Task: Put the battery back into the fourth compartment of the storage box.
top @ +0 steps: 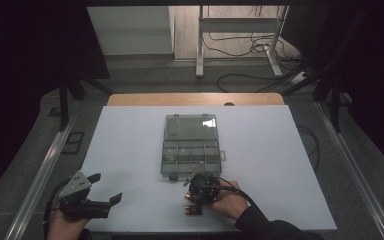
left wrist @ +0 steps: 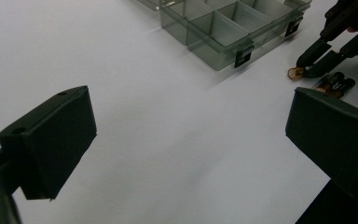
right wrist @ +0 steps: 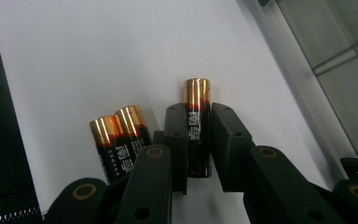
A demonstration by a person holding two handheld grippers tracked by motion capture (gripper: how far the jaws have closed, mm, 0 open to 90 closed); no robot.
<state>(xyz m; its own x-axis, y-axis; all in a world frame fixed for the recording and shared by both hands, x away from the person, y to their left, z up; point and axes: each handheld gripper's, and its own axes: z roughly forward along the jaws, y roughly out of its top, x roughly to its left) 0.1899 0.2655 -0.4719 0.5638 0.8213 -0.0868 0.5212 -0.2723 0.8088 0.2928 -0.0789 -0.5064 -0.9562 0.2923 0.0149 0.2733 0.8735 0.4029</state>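
A black-and-gold battery (right wrist: pixel 196 121) lies on the white table sheet (top: pixel 125 150), and the pads of my right gripper (right wrist: pixel 198 140) press on its two sides. Two more batteries (right wrist: pixel 120 137) lie side by side just left of it. From the high view my right gripper (top: pixel 190 199) is near the front edge, just in front of a clear compartment box (top: pixel 191 150). My left gripper (top: pixel 106 188) is at the front left with its jaws wide apart and nothing between them. From the left gripper view, the right gripper (left wrist: pixel 307 67) grips the battery (left wrist: pixel 296 72) beside the pair (left wrist: pixel 335 85).
The box lid (top: pixel 190 127) lies open and flat behind the compartments. The box's near corner with black latches (left wrist: pixel 242 57) faces my left gripper. A wooden table edge (top: pixel 195 99) shows beyond the sheet, with a stand and cables on the floor farther back.
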